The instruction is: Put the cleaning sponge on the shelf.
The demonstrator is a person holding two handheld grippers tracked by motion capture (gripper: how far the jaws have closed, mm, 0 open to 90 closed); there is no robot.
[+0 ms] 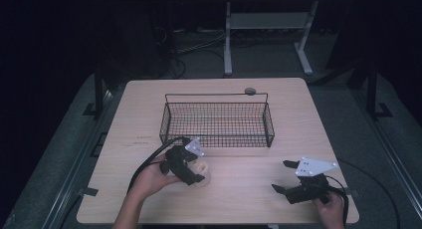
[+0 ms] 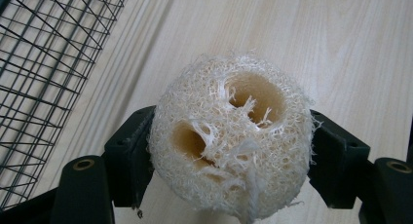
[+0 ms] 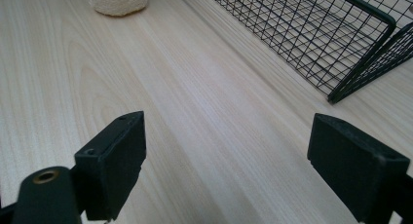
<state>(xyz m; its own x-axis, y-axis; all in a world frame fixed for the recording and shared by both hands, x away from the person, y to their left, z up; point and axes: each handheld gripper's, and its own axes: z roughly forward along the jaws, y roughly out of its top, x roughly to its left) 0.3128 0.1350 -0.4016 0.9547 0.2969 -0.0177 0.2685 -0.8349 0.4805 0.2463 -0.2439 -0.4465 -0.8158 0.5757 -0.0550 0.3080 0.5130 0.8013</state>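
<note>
Fibrous and springy, the loofah sponge (image 2: 231, 136) sits squeezed between the jaws of the left gripper (image 1: 191, 170), resting on the tabletop (image 1: 249, 189) just on the person's side of the wire basket (image 1: 217, 120). Both pads press into its flanks, and the risk lies there: the sponge is soft and hollow, so a light clamp may let it roll or slip out during a lift, while a hard one would crush it. On the same near side of the basket, well off toward its right-hand corner, the right gripper (image 1: 281, 176) rests with jaws spread wide and nothing between them. Beyond the sponge stands the basket's near wall; a low carry could snag loose fibres on the mesh or knock the rim and shove the basket away.
</note>
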